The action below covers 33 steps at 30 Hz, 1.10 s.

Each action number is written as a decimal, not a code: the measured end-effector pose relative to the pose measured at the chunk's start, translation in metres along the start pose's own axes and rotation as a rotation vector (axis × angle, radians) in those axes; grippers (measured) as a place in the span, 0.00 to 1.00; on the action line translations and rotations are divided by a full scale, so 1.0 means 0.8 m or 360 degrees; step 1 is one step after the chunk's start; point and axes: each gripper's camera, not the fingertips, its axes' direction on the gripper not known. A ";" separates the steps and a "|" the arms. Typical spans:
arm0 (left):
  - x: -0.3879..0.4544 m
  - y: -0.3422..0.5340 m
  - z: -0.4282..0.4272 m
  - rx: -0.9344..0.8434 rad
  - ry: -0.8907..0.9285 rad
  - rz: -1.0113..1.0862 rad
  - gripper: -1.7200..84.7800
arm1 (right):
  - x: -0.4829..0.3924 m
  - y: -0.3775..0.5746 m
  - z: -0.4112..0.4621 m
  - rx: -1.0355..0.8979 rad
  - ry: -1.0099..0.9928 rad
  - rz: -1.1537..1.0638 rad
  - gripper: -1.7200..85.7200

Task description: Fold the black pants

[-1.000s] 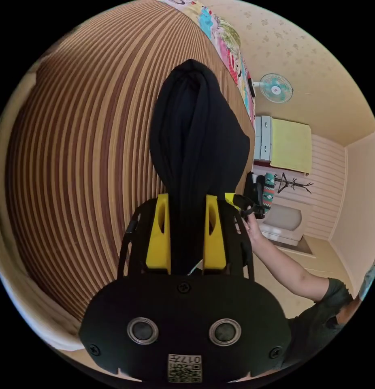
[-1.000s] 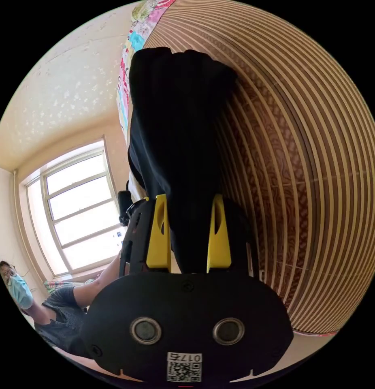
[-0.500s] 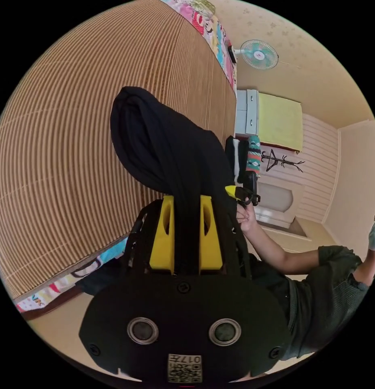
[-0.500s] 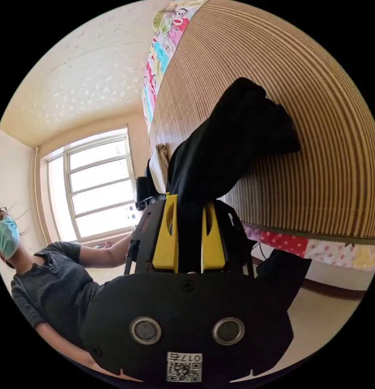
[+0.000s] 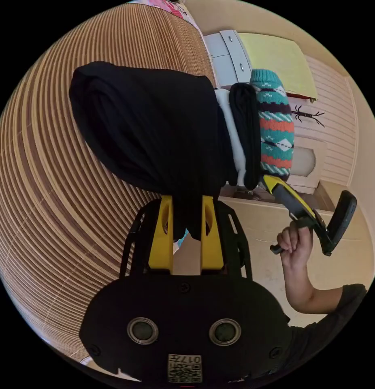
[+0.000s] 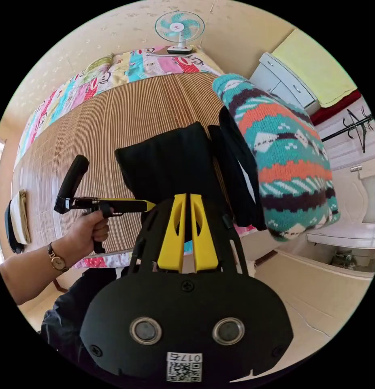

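The black pants [image 5: 147, 121] are a folded bundle lying on the striped bamboo mat [image 5: 54, 202] of a bed, right beside a stack of folded clothes. My left gripper [image 5: 187, 202] is shut on the bundle's near edge, with black cloth between its yellow jaw tips. In the right gripper view the pants [image 6: 171, 162] lie just beyond my right gripper [image 6: 188, 198], whose jaws stand almost together with no cloth seen between them. A hand holds the left gripper [image 6: 149, 204] against the bundle's side. The right gripper [image 5: 270, 181] shows near the stack's lower end.
The stack holds a patterned knit sweater [image 6: 284, 162], a black garment [image 6: 236, 162] and a white one [image 5: 232, 137]. A cartoon-print sheet [image 6: 114, 73] and a fan [image 6: 177, 26] lie past the mat [image 6: 114, 117]. A grey drawer cabinet [image 6: 284, 81] stands by the bed.
Both grippers carried the hanging pants across the mat and set them beside the stack. The right gripper's jaws, which held cloth before, have come off it and closed.
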 end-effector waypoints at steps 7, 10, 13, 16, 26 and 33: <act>-0.051 0.035 -0.025 0.0161 0.0145 -0.0364 0.15 | -0.017 0.095 0.047 -0.0220 -0.0394 0.0180 0.04; -0.069 0.035 -0.054 0.0289 0.0099 -0.0449 0.17 | -0.008 0.092 0.045 -0.0208 -0.0492 0.0279 0.03; -0.075 -0.012 -0.036 0.0222 0.0158 -0.0415 0.18 | -0.011 0.095 0.040 -0.0183 -0.0543 0.0323 0.03; -0.052 -0.064 -0.008 0.0207 0.0098 -0.0401 0.19 | -0.020 0.109 0.036 -0.0199 -0.0558 0.0369 0.03; -0.060 0.036 -0.050 0.0011 -0.0064 -0.0203 0.12 | -0.076 0.132 0.026 -0.0297 -0.0657 0.0208 0.02; -0.177 0.356 -0.263 0.0438 -0.0447 -0.0660 0.13 | -0.190 0.091 -0.002 -0.0258 -0.0932 -0.0017 0.02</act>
